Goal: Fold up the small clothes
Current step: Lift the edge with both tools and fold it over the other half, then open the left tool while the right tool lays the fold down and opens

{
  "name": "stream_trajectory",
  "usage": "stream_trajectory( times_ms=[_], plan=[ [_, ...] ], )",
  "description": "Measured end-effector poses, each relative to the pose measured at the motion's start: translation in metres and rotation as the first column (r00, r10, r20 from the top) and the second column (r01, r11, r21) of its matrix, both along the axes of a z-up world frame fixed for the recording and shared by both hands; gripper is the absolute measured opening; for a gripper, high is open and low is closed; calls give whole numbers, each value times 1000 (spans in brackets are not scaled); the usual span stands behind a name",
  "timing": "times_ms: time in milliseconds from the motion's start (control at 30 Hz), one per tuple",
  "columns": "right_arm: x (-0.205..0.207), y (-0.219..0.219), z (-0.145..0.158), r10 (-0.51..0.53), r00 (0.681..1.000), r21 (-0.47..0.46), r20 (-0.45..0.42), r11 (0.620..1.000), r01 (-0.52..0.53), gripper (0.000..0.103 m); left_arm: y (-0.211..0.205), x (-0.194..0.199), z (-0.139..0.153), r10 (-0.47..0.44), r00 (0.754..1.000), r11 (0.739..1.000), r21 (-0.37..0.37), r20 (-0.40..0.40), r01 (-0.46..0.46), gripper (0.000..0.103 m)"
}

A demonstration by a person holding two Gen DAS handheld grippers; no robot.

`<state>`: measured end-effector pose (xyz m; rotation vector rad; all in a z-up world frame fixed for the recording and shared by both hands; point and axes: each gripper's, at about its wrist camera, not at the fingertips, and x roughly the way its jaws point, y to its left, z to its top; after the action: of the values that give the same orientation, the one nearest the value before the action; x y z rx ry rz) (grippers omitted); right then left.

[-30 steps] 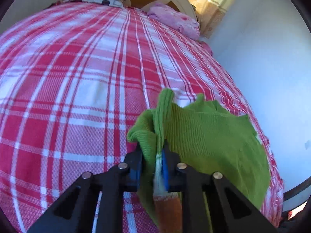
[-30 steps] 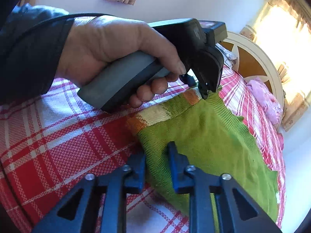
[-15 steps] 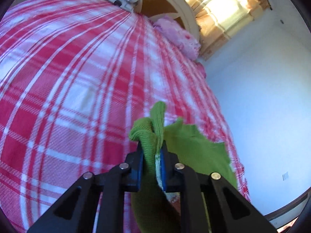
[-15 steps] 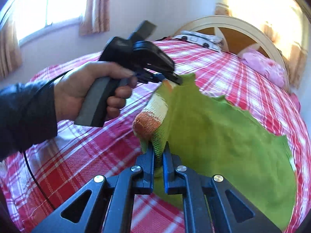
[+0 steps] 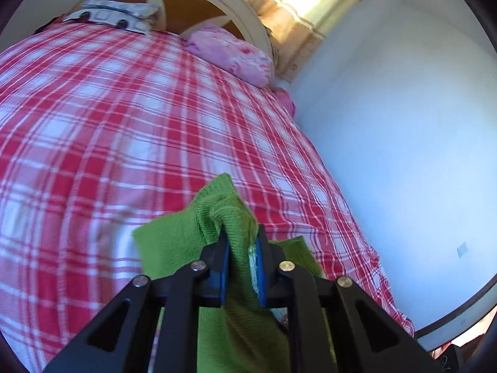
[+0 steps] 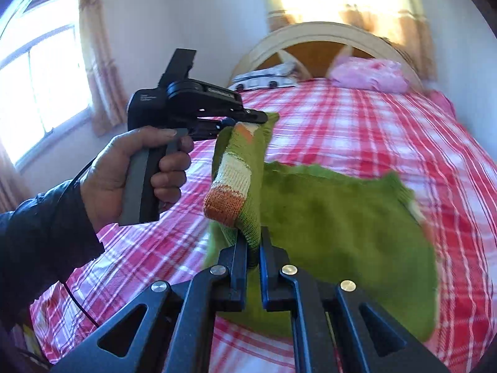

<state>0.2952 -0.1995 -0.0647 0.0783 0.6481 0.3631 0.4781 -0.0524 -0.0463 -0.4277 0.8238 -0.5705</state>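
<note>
A small green knitted garment (image 6: 335, 217) with an orange and white striped band (image 6: 231, 183) hangs lifted above the red plaid bed. My right gripper (image 6: 254, 245) is shut on its striped edge near the lower corner. My left gripper (image 6: 248, 119), held by a hand at the left, is shut on the same edge higher up. In the left wrist view my left gripper (image 5: 242, 248) pinches a bunched green fold (image 5: 223, 211); the rest of the cloth hangs below the fingers.
The bed (image 5: 108, 130) has a red and white plaid cover. A pink pillow (image 5: 233, 52) and a grey patterned pillow (image 5: 115, 15) lie by the curved headboard (image 6: 320, 35). A white wall (image 5: 403, 155) runs along the bed's right side. A window (image 6: 40, 87) is at the left.
Both grippers have risen with the garment, lifting it off the bed. My right gripper went from open over the cloth to shut on its striped edge.
</note>
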Motion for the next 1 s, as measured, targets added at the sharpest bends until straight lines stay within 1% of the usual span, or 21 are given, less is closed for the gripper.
stream_trajectory(
  times_ms=[167,300,367,567,700,767,800,867,900,933,967,1000],
  plan=[
    [-7,-45,-5,-60,998,64,-35,996,62,5,-50,0,-8,-63,998,997,35,-11,64,15],
    [-12,-80,-11,-107,992,121,-71,986,115,5,-95,-2,-13,-124,992,988,93,-12,124,15],
    [-14,-95,-18,-129,987,142,-96,980,142,5,-112,-4,-17,-144,989,982,118,-19,145,15],
    [-23,-134,-40,-196,966,212,-169,950,230,5,-153,-9,-31,-191,981,966,169,-29,193,15],
    [-26,-146,-53,-216,952,242,-215,933,266,5,-173,-16,-33,-217,976,946,243,-14,214,17],
    [-28,-150,-58,-223,947,254,-231,926,280,5,-176,-21,-28,-226,974,942,251,-9,221,24],
    [-29,-152,-61,-225,945,258,-237,923,285,5,-175,-26,-24,-225,974,940,264,7,215,26],
    [-31,-156,-66,-236,940,269,-247,915,301,5,-169,-38,-11,-230,971,932,300,59,202,39],
    [-32,-159,-69,-242,937,276,-253,910,310,5,-164,-46,-5,-239,967,928,313,88,201,43],
    [-33,-162,-71,-245,934,292,-259,902,318,5,-158,-54,1,-242,963,921,340,121,189,52],
    [-34,-165,-72,-247,933,308,-263,895,323,5,-148,-68,5,-232,958,907,394,170,149,60],
    [-34,-166,-72,-248,932,314,-263,892,326,6,-139,-78,5,-223,954,891,439,199,117,63]
  ],
)
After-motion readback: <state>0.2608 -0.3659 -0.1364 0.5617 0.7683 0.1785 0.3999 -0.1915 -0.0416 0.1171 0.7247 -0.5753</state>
